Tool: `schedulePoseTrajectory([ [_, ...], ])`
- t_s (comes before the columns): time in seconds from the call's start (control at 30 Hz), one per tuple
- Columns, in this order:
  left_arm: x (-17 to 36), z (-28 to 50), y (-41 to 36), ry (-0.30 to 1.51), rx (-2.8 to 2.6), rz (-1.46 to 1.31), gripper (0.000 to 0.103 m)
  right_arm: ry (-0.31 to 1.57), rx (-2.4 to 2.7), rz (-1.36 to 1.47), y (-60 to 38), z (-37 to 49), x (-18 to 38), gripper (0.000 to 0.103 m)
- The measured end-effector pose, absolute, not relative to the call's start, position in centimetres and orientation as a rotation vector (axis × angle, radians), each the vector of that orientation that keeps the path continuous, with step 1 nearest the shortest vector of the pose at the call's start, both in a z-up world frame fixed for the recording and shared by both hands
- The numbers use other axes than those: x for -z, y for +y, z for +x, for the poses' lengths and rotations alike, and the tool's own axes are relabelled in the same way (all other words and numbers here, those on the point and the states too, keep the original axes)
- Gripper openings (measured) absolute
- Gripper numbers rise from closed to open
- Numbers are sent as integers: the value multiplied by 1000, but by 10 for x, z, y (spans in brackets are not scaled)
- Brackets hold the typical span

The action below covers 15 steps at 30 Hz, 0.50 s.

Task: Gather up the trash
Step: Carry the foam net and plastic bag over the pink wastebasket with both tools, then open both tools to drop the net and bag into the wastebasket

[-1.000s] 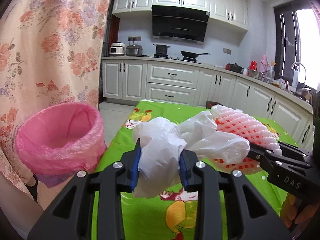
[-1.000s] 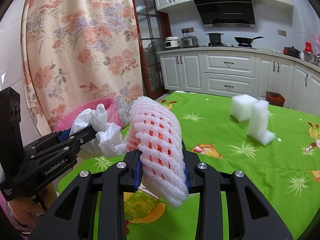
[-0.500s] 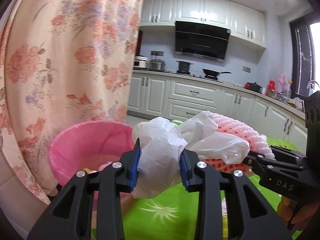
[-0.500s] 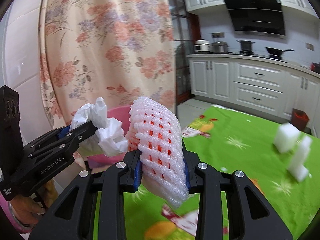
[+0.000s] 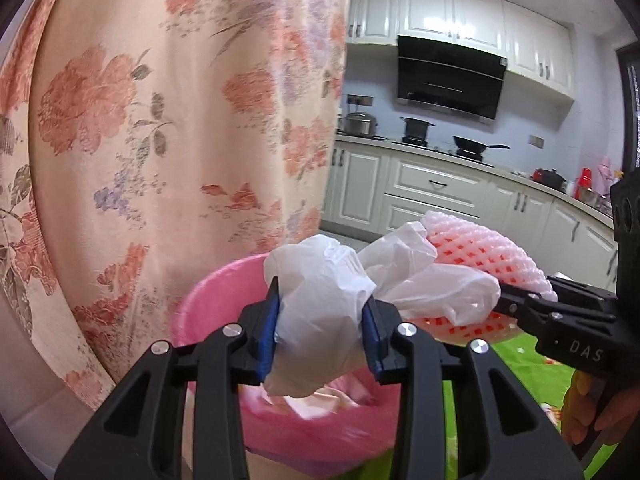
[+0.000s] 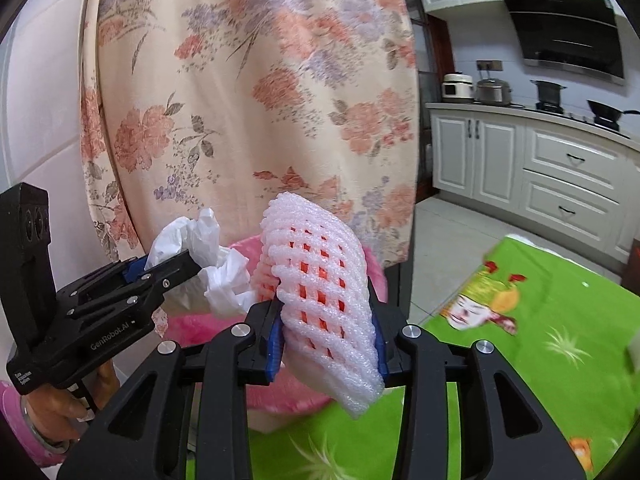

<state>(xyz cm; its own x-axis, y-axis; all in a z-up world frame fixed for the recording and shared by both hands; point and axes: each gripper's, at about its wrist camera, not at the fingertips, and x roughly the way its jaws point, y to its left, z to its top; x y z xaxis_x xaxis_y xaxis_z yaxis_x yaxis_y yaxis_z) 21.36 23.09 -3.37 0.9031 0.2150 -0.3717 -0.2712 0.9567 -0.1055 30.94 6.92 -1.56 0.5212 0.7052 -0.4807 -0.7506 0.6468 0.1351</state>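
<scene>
Kitchen, pink bin (image 5: 224, 292) under, prob, wrapper-laden tongs (image 5: 322, 334)

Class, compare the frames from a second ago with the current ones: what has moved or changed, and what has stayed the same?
Both grippers travelled from over the green table toward the pink-lined bin, which now sits directly below them. The left gripper holds the crumpled white plastic bag and the right gripper the white-and-red foam fruit net; the right jaws are opening, the net between them. Unchanged: nothing dropped yet.
</scene>
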Motion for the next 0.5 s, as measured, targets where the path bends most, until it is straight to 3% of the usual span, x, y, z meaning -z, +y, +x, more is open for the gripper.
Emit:
schedulePoseTrajectory([
  [0.17,45,229,258,394,-267,-188,38,555,-909,-119,99,326,27,38],
  [0.23,50,232,265,405,-280,-200,41,570,-919,-129,107,331,32,46],
  [0.3,53,232,275,405,-309,-219,58,572,-922,-140,112,335,36,59],
  [0.5,56,223,292,384,-370,-255,77,577,-895,-127,102,340,41,59],
])
